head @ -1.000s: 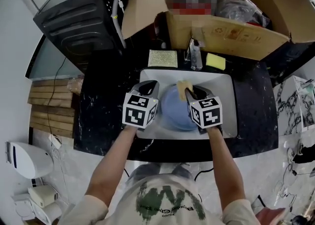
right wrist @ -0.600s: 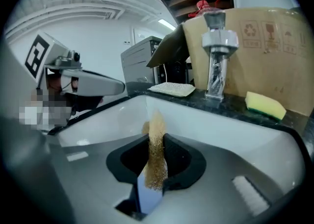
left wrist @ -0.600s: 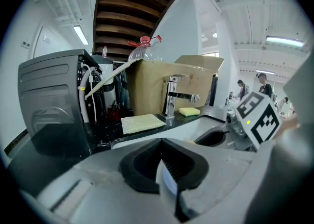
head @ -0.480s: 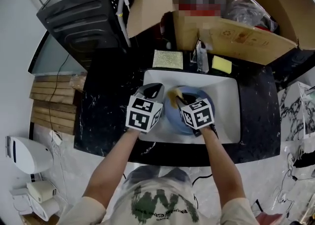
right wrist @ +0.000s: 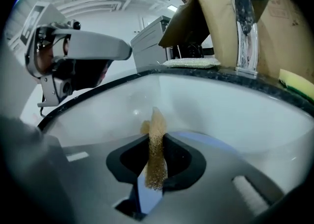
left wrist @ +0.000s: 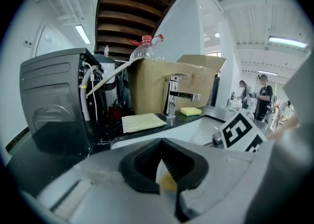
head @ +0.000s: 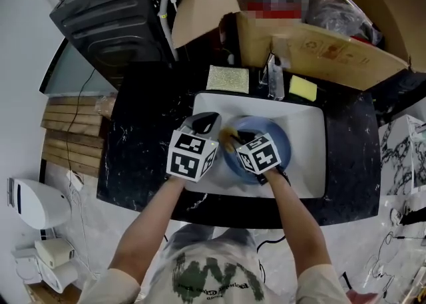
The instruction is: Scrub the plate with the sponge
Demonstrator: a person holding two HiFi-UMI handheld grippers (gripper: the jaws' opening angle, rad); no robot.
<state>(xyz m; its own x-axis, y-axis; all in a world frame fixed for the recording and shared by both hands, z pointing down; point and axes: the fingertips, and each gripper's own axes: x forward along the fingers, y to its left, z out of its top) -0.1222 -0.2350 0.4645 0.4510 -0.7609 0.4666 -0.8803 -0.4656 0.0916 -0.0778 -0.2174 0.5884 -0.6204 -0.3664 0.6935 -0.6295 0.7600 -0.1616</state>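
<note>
**Sponge pinched on edge over the plate**

Our right tongs are clamped tight on the thin, grainy tan sponge. We judge they hold it upright so its free end can rub the smooth, round blue plate lying in the glossy white sink. Just left of the plate, our left tongs are all but closed on a pale sliver we cannot identify, probably to steady things.
</note>
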